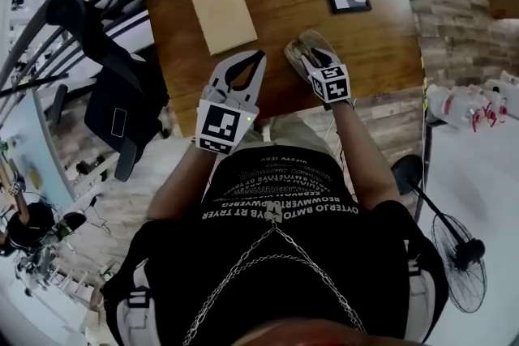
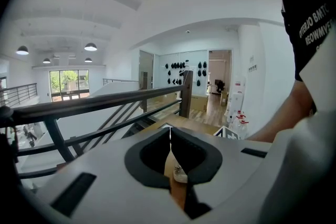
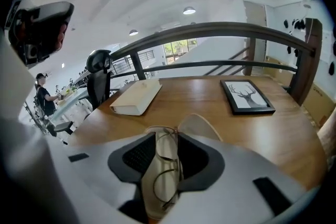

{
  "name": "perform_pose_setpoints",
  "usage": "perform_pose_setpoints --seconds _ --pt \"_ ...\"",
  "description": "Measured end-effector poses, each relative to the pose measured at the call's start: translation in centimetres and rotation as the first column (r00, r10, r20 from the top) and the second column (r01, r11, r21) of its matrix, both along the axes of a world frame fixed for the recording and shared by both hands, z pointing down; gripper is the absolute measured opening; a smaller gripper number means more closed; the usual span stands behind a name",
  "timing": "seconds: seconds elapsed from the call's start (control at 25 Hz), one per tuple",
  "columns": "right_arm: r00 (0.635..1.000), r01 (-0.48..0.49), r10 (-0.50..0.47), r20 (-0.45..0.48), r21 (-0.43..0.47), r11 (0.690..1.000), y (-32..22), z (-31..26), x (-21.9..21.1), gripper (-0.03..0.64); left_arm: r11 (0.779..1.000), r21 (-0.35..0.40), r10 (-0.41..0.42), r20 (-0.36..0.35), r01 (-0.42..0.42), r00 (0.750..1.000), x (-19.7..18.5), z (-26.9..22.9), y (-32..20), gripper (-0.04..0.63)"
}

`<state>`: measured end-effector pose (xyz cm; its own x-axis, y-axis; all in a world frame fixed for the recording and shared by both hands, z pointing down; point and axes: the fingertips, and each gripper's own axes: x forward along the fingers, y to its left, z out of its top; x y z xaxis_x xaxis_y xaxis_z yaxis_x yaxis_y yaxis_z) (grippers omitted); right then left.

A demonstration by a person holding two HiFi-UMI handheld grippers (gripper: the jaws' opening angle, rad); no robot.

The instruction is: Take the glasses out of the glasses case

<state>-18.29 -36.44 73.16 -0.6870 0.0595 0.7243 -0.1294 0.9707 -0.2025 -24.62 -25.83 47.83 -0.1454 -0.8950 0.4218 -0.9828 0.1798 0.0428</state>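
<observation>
Glasses lie in the open glasses case, directly between the jaws of the right tongs. The jaws are apart, straddling the frame, with no clear pinch yet. Frame and case both run lengthwise along the tongs' pointing line, with the lid flipped open just beyond. Left tongs are together and empty, off to the case's left. Likely a right-hand grab. Book and deer picture sit further back on the surface.
</observation>
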Motion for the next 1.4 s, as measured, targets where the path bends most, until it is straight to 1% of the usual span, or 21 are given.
perform_pose_setpoints --seconds 0.28,0.52,0.68,0.8,0.88,1.04,1.16,1.28,1.4 --pt "0.996 -0.013 0.014 -0.092 0.014 1.0 -0.8 3.2 -0.4 0.125 1.0 -0.019 -0.005 -0.012 0.005 1.0 -0.2 0.6 0.4 0.029" --pt "0.987 -0.009 0.015 -0.161 0.04 0.999 -0.8 5.0 -0.2 0.103 0.999 -0.04 0.018 -0.028 -0.019 0.999 1.0 1.2 0.7 0.029" --pt "0.984 -0.03 0.04 -0.173 0.06 0.998 -1.2 5.6 -0.1 0.071 0.999 -0.042 0.027 -0.021 -0.028 0.999 1.3 0.9 1.1 0.029" --pt "0.983 -0.025 0.039 -0.177 0.076 0.997 -1.3 5.7 -0.2 0.06 0.999 -0.044 0.026 -0.01 -0.026 1.0 1.2 0.7 1.8 0.029" --pt "0.985 -0.018 0.035 -0.168 0.102 0.995 -1.5 5.1 -0.2 0.032 0.999 -0.041 0.025 -0.004 -0.025 1.0 1.2 0.3 2.2 0.029" --pt "0.992 -0.037 0.052 -0.118 0.126 0.991 -1.7 3.0 0.0 0.031 0.999 -0.035 0.027 0.009 -0.027 1.0 1.1 -0.5 3.2 0.029" --pt "0.993 -0.079 0.091 -0.079 0.146 0.986 -2.2 1.4 0.6 0.031 0.999 -0.028 0.031 0.017 -0.031 0.999 1.2 -1.0 4.0 0.029" --pt "0.99 -0.129 0.135 -0.03 0.144 0.981 -2.5 -0.3 1.2 0.031 0.999 -0.021 0.036 0.023 -0.035 0.999 1.3 -1.4 4.7 0.029" --pt "0.988 -0.156 0.153 0.029 0.127 0.98 -2.0 -2.5 1.6 0.031 0.999 -0.016 0.037 0.029 -0.036 0.999 1.3 -1.7 5.4 0.029"
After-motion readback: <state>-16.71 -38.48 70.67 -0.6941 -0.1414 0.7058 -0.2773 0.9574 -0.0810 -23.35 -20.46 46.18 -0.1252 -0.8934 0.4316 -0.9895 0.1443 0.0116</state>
